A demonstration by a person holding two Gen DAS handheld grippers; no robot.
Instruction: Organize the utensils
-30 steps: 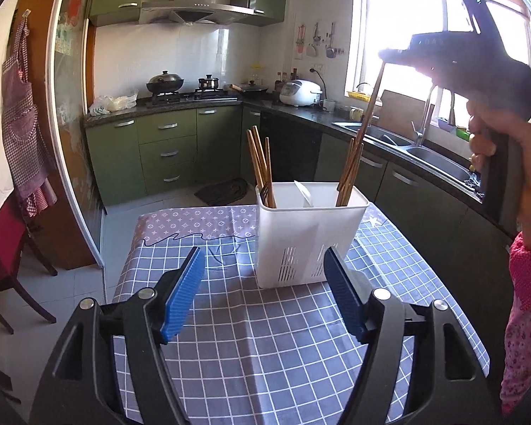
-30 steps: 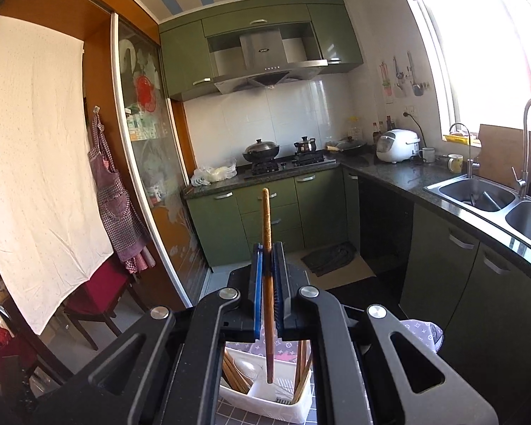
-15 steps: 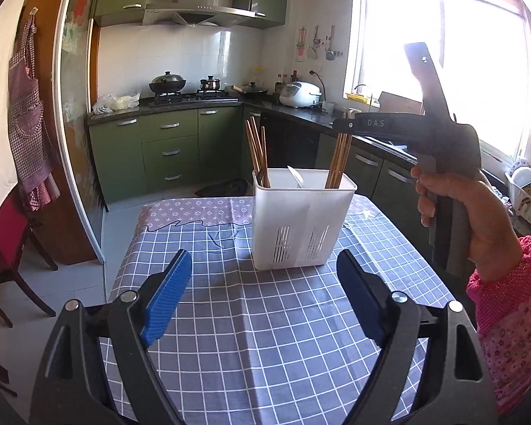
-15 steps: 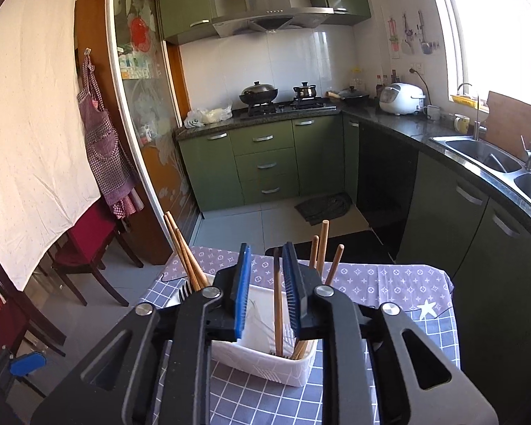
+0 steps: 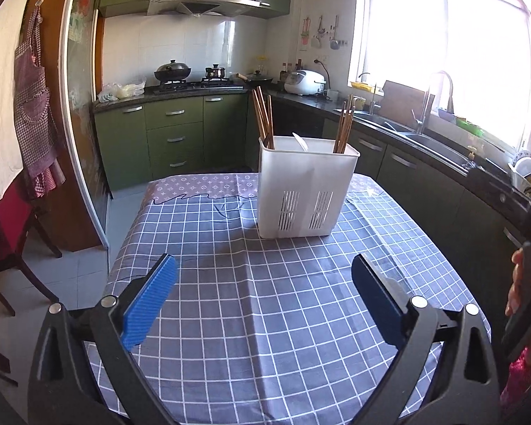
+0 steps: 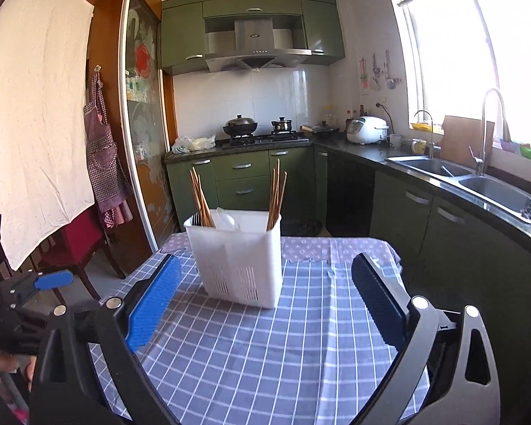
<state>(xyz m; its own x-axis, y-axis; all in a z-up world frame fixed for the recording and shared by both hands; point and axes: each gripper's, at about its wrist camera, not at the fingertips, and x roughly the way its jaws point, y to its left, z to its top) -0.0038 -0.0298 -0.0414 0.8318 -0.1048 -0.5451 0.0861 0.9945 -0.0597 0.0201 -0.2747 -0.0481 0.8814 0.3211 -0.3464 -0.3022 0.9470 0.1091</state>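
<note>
Left wrist: left gripper jaws opening wide, nothing between, white caddy upright mid-table on checked cloth, chopsticks in end compartments; right wrist: right gripper jaws opening wide, empty, caddy just beyond fingertips.

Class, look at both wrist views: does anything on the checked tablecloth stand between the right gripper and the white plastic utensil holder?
Nothing visible does. Between the right gripper, whose jaws are opening with nothing between them, and the white plastic utensil holder lies only bare blue checked tablecloth. The left wrist view shows the same clear cloth.
</note>
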